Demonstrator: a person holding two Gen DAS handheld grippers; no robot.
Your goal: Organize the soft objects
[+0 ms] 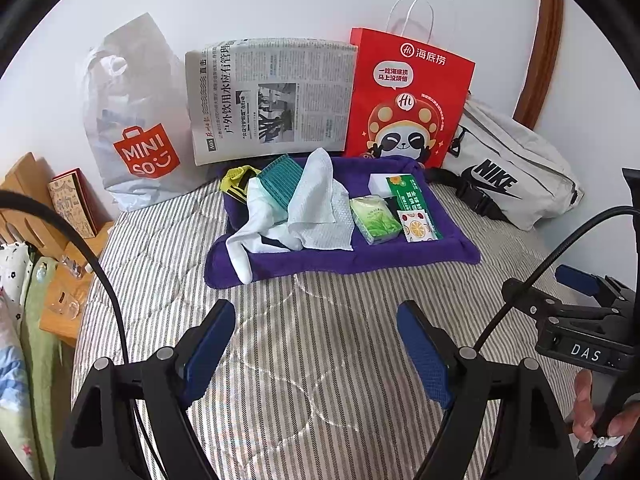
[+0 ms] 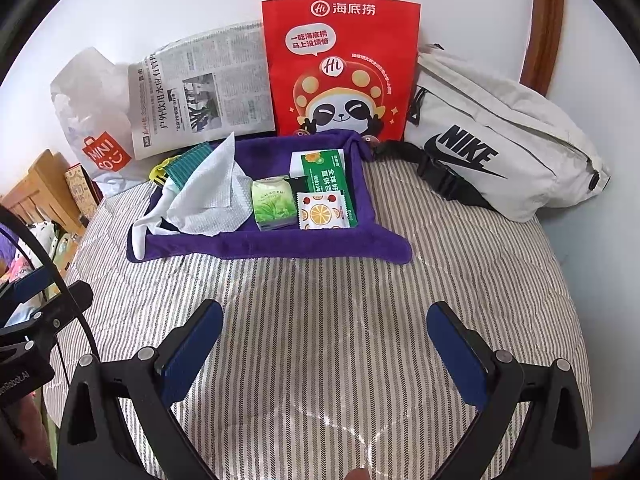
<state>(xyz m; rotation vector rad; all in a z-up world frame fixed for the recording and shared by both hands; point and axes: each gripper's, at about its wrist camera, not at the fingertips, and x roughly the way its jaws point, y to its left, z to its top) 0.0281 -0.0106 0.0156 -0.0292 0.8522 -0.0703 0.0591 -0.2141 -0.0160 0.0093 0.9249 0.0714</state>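
Observation:
A purple towel (image 1: 360,258) (image 2: 280,246) lies spread on the striped bed with its edges turned up. On it rest a white sock (image 1: 244,248) (image 2: 138,234), a white wipe cloth (image 1: 320,204) (image 2: 216,196), a teal ribbed pad (image 1: 280,180) (image 2: 188,162), a green tissue pack (image 1: 374,216) (image 2: 274,204), an orange-slice sachet (image 1: 418,228) (image 2: 322,212) and a green packet (image 1: 408,188) (image 2: 328,164). My left gripper (image 1: 320,348) hangs open over bare bedding, short of the towel. My right gripper (image 2: 324,344) is open too, nothing between its fingers.
Along the wall stand a white Miniso plastic bag (image 1: 136,128) (image 2: 96,120), a folded newspaper (image 1: 268,100) (image 2: 200,88), a red paper bag (image 1: 408,92) (image 2: 340,64) and a grey Nike waist bag (image 1: 516,176) (image 2: 496,144). A wooden bedside stand (image 1: 44,216) sits left. Striped bedding (image 2: 340,288) fills the foreground.

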